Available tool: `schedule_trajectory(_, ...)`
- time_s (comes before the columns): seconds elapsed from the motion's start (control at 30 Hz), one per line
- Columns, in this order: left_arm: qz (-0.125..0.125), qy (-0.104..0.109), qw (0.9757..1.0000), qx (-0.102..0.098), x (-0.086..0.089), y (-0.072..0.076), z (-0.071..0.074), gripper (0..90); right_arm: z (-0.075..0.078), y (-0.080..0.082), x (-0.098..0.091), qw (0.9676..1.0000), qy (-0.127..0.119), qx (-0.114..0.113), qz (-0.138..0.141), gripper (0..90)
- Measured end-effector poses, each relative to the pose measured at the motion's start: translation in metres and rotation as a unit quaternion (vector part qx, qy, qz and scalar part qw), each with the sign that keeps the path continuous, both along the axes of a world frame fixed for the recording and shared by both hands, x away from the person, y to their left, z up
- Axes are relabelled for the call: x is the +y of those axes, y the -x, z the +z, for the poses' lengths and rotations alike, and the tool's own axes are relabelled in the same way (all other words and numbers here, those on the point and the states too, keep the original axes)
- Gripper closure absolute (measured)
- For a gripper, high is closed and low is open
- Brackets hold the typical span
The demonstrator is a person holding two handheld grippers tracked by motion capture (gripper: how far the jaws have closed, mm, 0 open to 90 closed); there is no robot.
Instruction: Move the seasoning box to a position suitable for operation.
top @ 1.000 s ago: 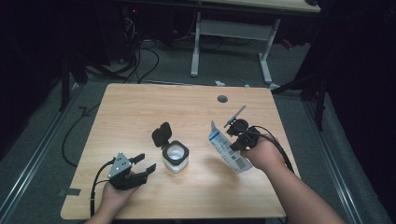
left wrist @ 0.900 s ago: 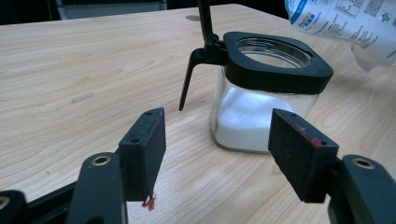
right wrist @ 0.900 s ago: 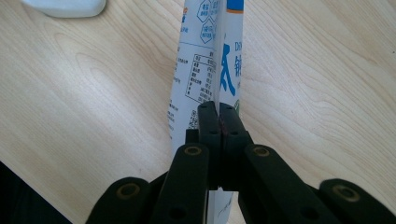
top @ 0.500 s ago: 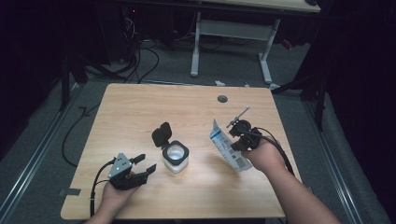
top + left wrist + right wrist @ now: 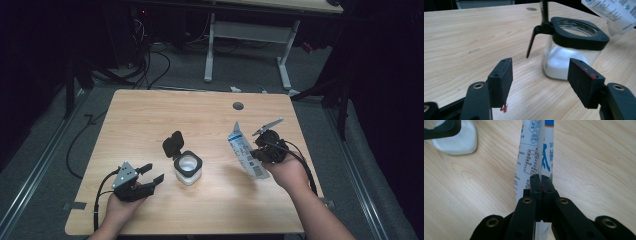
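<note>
Right tool [image 5: 253,149] is clamped flat on a white and blue printed plastic sachet [image 5: 244,155], held up off the light wooden surface [image 5: 150,115] to the right of the small clear glass jar with a black square collar and raised flip lid [image 5: 188,168], which sits mid-surface holding white powder. Left tool [image 5: 152,174] rests with jaws wide and empty just left of the jar, not bracing it. Risks: the limp sachet may sag or slip in the thin pinch and spill beside the narrow mouth, or knock the unsteadied jar.
</note>
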State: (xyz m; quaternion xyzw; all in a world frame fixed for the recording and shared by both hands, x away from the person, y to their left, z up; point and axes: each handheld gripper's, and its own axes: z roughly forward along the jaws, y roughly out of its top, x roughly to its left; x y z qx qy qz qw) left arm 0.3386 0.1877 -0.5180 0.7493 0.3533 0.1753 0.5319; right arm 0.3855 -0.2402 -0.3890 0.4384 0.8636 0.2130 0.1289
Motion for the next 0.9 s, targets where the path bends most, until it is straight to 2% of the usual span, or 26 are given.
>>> schedule_trajectory(0.13,0.005,0.001,1.0000,0.000,0.014,-0.003,-0.001,37.3,-0.003,0.002,-0.007,0.9997,-0.019,-0.015,-0.008,90.0)
schedule_trajectory(0.23,0.012,-0.010,0.9999,-0.006,0.027,-0.005,-0.003,37.3,-0.005,0.005,-0.011,0.9990,-0.035,-0.025,-0.014,90.0)
schedule_trajectory(0.37,0.031,-0.004,0.9995,0.000,0.040,-0.008,-0.003,37.3,-0.011,0.009,-0.013,0.9986,-0.036,-0.038,-0.013,90.0)
schedule_trajectory(0.47,0.039,-0.011,0.9992,-0.004,0.042,-0.009,-0.002,37.1,-0.015,0.013,-0.014,0.9975,-0.053,-0.044,-0.015,90.0)
schedule_trajectory(0.57,0.035,-0.024,0.9991,0.000,0.040,-0.009,-0.003,37.1,-0.018,0.018,-0.013,0.9965,-0.059,-0.059,-0.011,90.0)
schedule_trajectory(0.67,0.034,-0.025,0.9991,0.001,0.039,-0.008,-0.003,36.9,-0.023,0.023,-0.013,0.9951,-0.070,-0.068,-0.015,90.0)
schedule_trajectory(0.9,0.033,-0.022,0.9992,0.005,0.039,-0.007,-0.004,36.7,-0.031,0.034,-0.024,0.9884,-0.113,-0.097,-0.032,90.0)
